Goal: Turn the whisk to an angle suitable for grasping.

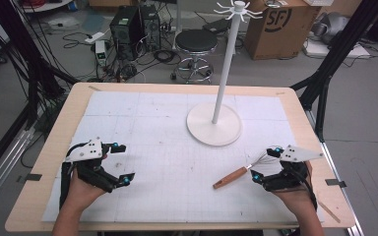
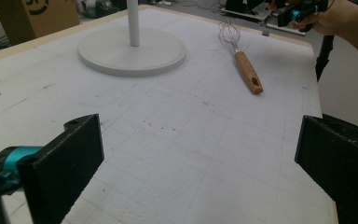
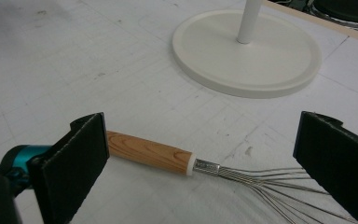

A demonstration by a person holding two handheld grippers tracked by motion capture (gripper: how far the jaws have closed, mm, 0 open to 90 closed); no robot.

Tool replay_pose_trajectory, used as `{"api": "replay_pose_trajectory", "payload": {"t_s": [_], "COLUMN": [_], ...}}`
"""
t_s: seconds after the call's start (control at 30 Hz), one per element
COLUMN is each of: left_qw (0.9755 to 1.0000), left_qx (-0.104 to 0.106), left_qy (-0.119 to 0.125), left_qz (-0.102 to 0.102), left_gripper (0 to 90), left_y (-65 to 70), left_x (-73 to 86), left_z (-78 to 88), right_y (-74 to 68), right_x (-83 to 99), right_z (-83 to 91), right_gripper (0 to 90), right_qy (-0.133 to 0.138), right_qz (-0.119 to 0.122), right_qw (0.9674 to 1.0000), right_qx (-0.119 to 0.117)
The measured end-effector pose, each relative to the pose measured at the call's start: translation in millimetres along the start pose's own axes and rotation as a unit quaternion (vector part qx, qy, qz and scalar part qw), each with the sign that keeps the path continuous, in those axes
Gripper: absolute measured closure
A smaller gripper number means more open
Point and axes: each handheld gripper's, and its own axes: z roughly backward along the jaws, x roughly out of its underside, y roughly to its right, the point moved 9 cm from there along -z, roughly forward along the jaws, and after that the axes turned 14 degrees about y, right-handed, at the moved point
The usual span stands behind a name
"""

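In the right gripper view, the right gripper's jaw hides the end of the whisk handle. The whisk lies flat near the desk's right edge, wires pointing toward that edge. Both grippers, including the left gripper, stand wide and hold nothing.

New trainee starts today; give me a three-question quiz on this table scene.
1. True or false: the whisk hangs on the stand.
2. Which gripper is nearer the whisk? A left B right
3. Fill in: the whisk's handle is made of ____.

Key:
1. False; it lies flat on the table.
2. B; its open jaws flank the whisk without touching it.
3. Wood.
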Motion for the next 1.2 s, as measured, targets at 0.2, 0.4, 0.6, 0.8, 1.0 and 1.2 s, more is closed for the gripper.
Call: {"api": "replay_pose_trajectory", "payload": {"t_s": [0.2, 0.4, 0.6, 0.8, 1.0, 1.2], "left_qw": [1.0000, 1.0000, 1.0000, 1.0000, 1.0000, 0.9999], "left_qx": [-0.001, -0.003, -0.006, -0.005, -0.003, 0.001], "left_qy": [0.002, 0.001, -0.001, -0.003, -0.007, -0.011], "left_qz": [0.001, -0.001, 0.000, -0.003, -0.004, -0.005], "left_gripper": [1.7, 1.7, 1.7, 1.7, 1.7, 1.7], "left_y": [-2.3, -4.6, -6.0, -4.7, -3.7, -2.1], "left_x": [-0.4, -1.2, -0.7, -0.9, 0.4, 1.9], "left_z": [-0.6, -3.9, -3.8, -4.6, -6.8, -9.9], "right_y": [-1.8, -0.5, 5.5, 5.3, 5.4, 5.2], "right_x": [2.8, 6.1, 5.4, 2.7, -1.1, 3.8], "right_z": [-0.1, -1.4, -10.3, -24.5, -31.2, -41.0], "right_gripper": [2.1, 2.2, 2.2, 2.2, 2.2, 2.2], "right_qy": [-0.008, -0.025, -0.056, -0.093, -0.128, -0.187], "right_qz": [0.005, 0.011, 0.013, 0.036, 0.048, 0.064], "right_qw": [0.9999, 0.9996, 0.9983, 0.9948, 0.9901, 0.9790], "right_qx": [-0.009, -0.008, -0.011, -0.021, -0.033, -0.049]}}
